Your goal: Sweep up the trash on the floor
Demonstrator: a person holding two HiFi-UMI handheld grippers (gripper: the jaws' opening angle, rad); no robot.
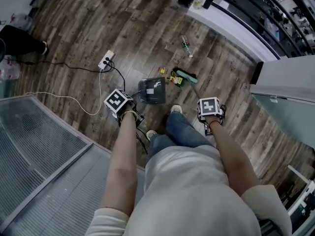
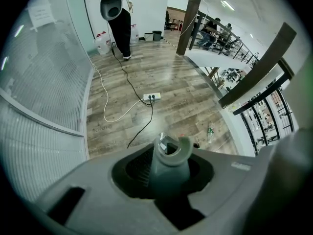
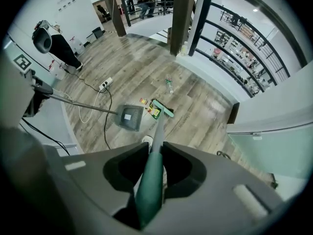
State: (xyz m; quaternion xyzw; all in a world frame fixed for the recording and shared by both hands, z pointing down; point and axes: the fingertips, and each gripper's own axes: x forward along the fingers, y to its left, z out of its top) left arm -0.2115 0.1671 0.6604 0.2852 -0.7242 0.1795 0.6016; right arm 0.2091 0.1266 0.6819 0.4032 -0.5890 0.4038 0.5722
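Observation:
My left gripper [image 1: 122,106] is shut on the grey dustpan handle [image 2: 168,161], and the grey dustpan [image 1: 152,90] rests on the wood floor in front of my feet. My right gripper [image 1: 210,110] is shut on the green broom handle [image 3: 149,187]. The broom head [image 1: 186,75] lies on the floor just right of the dustpan. Small colourful wrappers [image 1: 174,79] sit between broom head and dustpan, and one more wrapper [image 1: 162,70] lies just beyond. A plastic bottle [image 1: 185,44] lies farther off. In the right gripper view the dustpan [image 3: 128,117] and the broom head [image 3: 162,107] flank the wrappers [image 3: 149,109].
A white power strip [image 1: 107,59] with black and white cables lies left of the dustpan. A glass partition [image 1: 39,146] runs along my left, a white ledge with a railing [image 1: 236,21] curves at the right, and a person [image 2: 120,18] stands at the far end.

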